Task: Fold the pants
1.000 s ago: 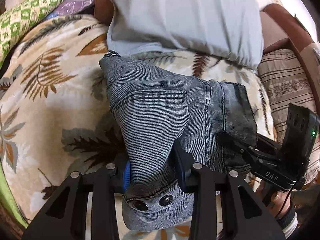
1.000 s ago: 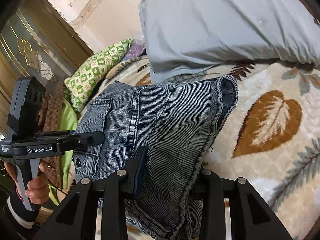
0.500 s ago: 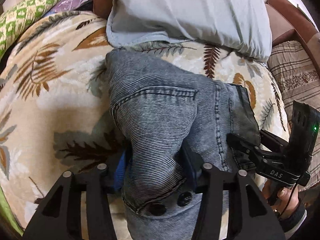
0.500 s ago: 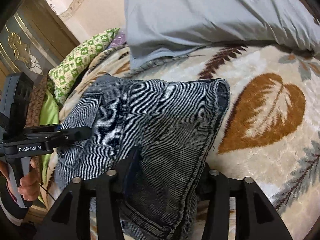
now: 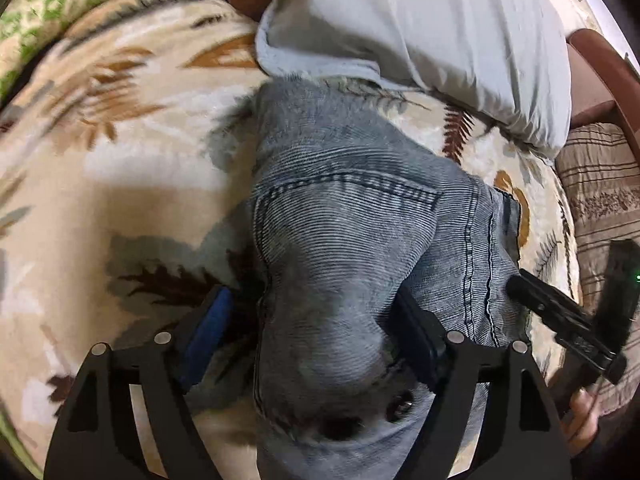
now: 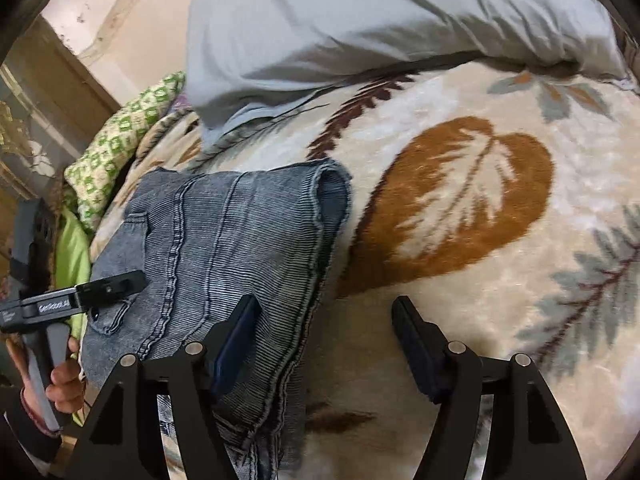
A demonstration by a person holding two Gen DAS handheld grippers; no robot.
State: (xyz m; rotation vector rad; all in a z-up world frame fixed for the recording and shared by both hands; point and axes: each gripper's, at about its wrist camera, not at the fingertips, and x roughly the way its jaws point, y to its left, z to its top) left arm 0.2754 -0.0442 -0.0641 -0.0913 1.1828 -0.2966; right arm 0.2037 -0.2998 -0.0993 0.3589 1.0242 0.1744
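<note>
The grey-blue denim pants lie folded into a compact bundle on the leaf-patterned blanket. My left gripper is open, its fingers wide on either side of the waistband end, which bulges up between them. My right gripper is open at the bundle's right edge; the pants lie partly over its left finger, and its right finger stands over bare blanket. Each gripper shows in the other's view, the right one and the left one, both at the pants' near edge.
A large pale grey pillow lies just beyond the pants. A green-and-white patterned cushion sits at the far left. A striped brown cushion and a wooden bed frame are at the right. Blanket spreads to the right.
Both grippers have opened and let go of the pants. The bundle has dropped from being held up to lying flat on the blanket.
</note>
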